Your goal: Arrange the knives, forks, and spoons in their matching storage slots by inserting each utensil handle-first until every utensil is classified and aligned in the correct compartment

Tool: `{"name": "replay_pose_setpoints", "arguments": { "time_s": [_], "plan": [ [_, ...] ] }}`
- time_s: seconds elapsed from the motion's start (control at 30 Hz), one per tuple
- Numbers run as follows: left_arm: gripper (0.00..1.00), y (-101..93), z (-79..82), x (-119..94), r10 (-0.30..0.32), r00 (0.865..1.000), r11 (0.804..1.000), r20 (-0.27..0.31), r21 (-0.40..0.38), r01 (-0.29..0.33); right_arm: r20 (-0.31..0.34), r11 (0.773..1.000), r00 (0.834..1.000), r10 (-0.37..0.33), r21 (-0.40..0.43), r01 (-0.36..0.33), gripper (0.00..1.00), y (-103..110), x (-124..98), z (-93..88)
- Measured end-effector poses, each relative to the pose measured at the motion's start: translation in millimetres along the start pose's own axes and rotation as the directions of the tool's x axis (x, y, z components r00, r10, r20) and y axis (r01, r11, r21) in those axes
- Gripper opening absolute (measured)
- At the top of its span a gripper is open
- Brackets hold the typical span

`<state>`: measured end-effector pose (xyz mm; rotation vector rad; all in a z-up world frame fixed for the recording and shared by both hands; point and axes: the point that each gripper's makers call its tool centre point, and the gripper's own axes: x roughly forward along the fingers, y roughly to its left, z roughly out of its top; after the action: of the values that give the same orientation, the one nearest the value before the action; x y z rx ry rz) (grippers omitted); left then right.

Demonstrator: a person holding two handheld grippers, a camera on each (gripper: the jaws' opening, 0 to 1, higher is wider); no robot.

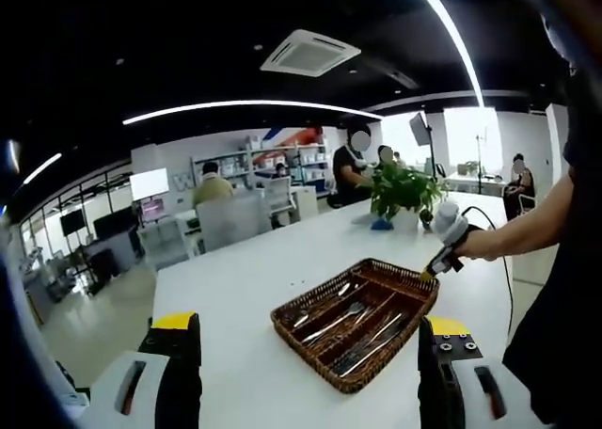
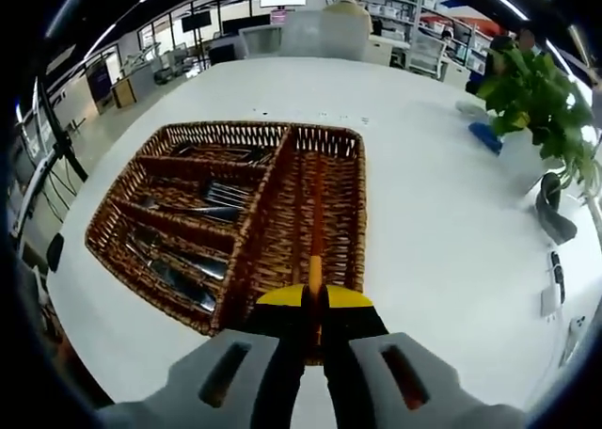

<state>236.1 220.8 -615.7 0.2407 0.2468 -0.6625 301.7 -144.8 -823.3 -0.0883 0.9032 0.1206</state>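
Note:
A brown wicker cutlery basket (image 1: 306, 350) with several compartments lies on the white table (image 1: 226, 288). Silver spoons (image 1: 324, 309) and forks (image 1: 374, 337) lie in its slots. My left gripper (image 1: 310, 324) is open, jaws wide apart, short of the basket. A hand holds my right gripper (image 1: 429, 275) at the basket's far corner. In the right gripper view the right gripper (image 2: 315, 293) is shut on a slim orange utensil (image 2: 316, 217) that points into the basket's (image 2: 329, 134) long compartment. Forks (image 2: 214, 201) and other silver pieces (image 2: 174, 274) fill the short slots to the left.
A potted plant (image 1: 404, 189) (image 2: 536, 100) stands on the table beyond the basket, with a blue object (image 2: 486, 135) beside it. Dark small items (image 2: 555, 224) lie near the right table edge. A person's arm (image 1: 527, 233) reaches in from the right. Seated people and desks are far behind.

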Motion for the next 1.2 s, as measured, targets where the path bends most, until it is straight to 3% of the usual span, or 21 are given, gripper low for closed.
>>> {"name": "replay_pose_setpoints", "arguments": {
  "time_s": [0.43, 0.6, 0.77, 0.8, 1.07, 1.2],
  "plan": [
    [1.00, 0.7, -6.1, -3.3, 0.005, 1.000, 1.000, -0.014, 0.001, -0.005, -0.056, 0.999, 0.998, 0.006, -0.052, -0.009, 0.03, 3.8, 16.0, -14.4],
    [1.00, 2.3, -7.6, -4.8, 0.013, 1.000, 1.000, -0.018, 0.001, -0.013, -0.117, 0.996, 0.993, 0.000, -0.087, -0.010, 0.03, 7.5, 26.6, -25.4],
    [1.00, 3.0, -11.2, -8.0, 0.021, 1.000, 1.000, -0.023, -0.004, -0.022, -0.128, 0.996, 0.992, 0.012, -0.089, -0.024, 0.03, 9.0, 32.3, -27.2],
    [1.00, 2.9, -12.9, -8.9, 0.024, 0.999, 1.000, -0.025, -0.007, -0.024, -0.161, 0.995, 0.987, 0.021, -0.089, -0.035, 0.03, 11.1, 33.5, -34.3],
    [1.00, 3.3, -20.5, -11.5, 0.035, 0.998, 0.999, -0.043, -0.013, -0.035, -0.123, 0.990, 0.991, 0.058, -0.118, -0.072, 0.05, 14.0, 32.4, -27.7],
    [1.00, 2.8, -18.6, -10.9, 0.033, 0.999, 0.999, -0.038, -0.016, -0.034, -0.078, 0.980, 0.988, 0.130, -0.144, -0.140, 0.19, 23.4, 24.9, -17.9]
  ]
}}
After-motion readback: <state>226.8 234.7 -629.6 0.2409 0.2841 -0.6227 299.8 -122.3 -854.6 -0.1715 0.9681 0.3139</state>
